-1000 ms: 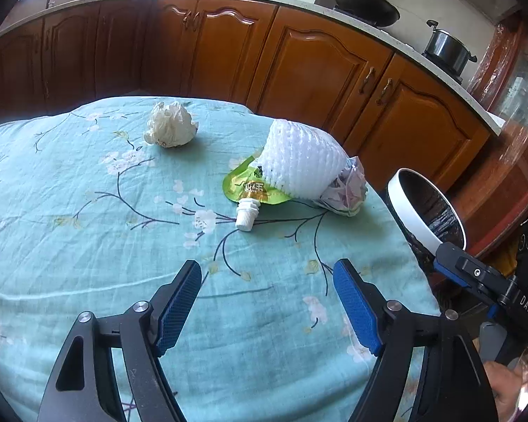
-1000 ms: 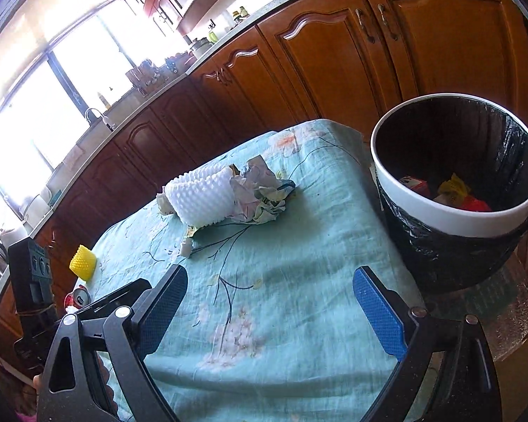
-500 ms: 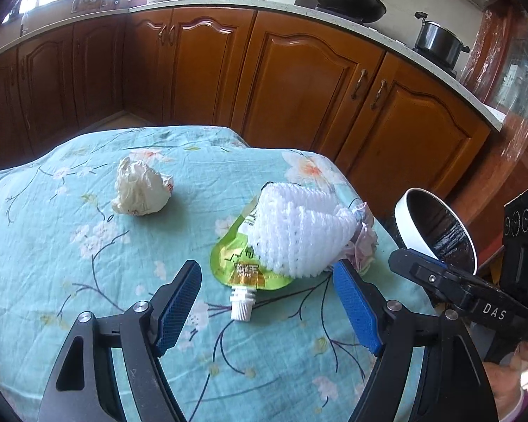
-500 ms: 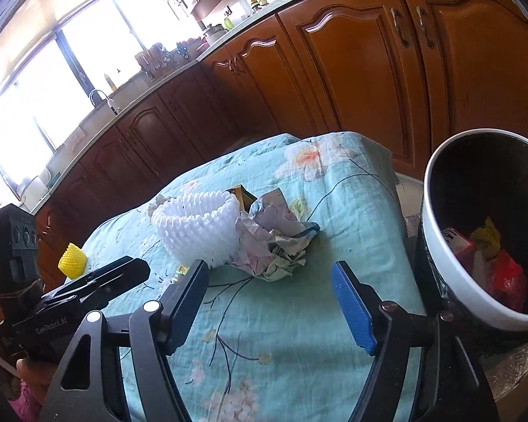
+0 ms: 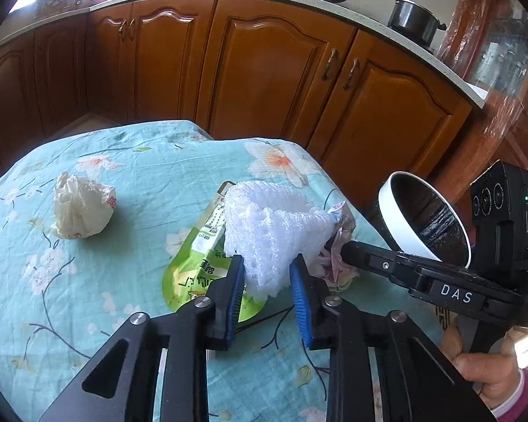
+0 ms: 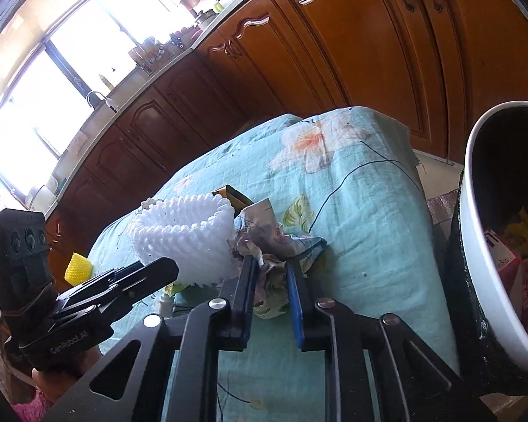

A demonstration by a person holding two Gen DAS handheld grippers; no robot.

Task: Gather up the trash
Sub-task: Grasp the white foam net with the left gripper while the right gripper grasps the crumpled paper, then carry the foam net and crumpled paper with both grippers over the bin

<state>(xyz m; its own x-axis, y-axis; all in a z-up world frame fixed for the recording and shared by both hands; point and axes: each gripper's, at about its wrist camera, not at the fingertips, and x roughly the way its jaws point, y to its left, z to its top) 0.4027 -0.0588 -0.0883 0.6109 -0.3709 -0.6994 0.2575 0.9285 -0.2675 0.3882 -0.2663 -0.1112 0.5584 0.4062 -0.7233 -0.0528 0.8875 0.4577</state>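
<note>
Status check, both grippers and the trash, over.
Left gripper jaws shut on white foam net. Right gripper shut on crumpled paper. Bin right of table, path unobstructed.

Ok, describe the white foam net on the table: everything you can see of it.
The white foam net is a soft, mesh-textured fruit sleeve, cup-shaped with its open end up and away from the left gripper. That gripper's blue-padded fingers pinch its near edge. It lies on the floral tablecloth, overlapping the green pouch and touching the crumpled printed paper, which the right gripper pinches.
</note>
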